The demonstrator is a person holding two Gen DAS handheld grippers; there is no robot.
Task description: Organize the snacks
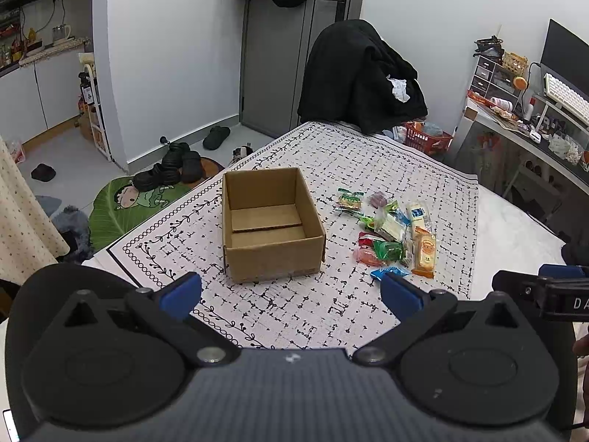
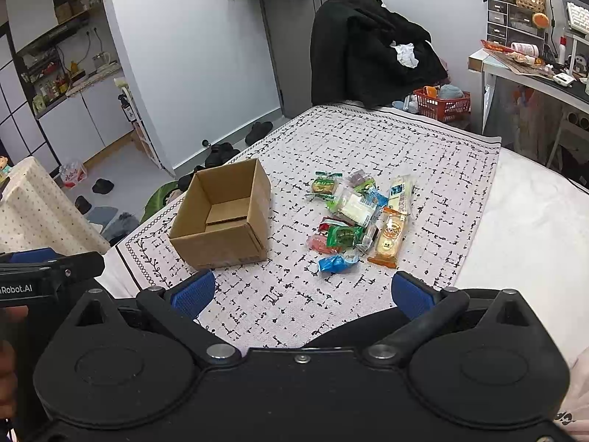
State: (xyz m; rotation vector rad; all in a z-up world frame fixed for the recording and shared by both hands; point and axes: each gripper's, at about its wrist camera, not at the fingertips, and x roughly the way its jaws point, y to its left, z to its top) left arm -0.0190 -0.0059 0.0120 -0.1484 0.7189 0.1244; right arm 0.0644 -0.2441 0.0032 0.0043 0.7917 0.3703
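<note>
Left gripper point(image 1: 291, 296) jaws wide, empty; right gripper point(image 2: 303, 293) likewise; snacks point(image 2: 355, 219) beside box point(image 2: 224, 237).

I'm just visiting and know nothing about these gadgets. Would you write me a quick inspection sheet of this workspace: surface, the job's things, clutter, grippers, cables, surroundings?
Surface: patterned cloth spread over a bed.
Job's things: open cardboard box, nothing inside; pile of wrapped snacks beside it, apart from the box; a blue packet lies nearest the camera.
Clutter: nothing seen on the cloth besides these.
Grippers: left gripper open, holding nothing; right gripper open, holding nothing; both short of the box and snacks.
Cables: none on the cloth; a black cable at the desk.
Surroundings: black clothing heaped at the far end, red basket, crowded desk, shoes on the floor.
</note>
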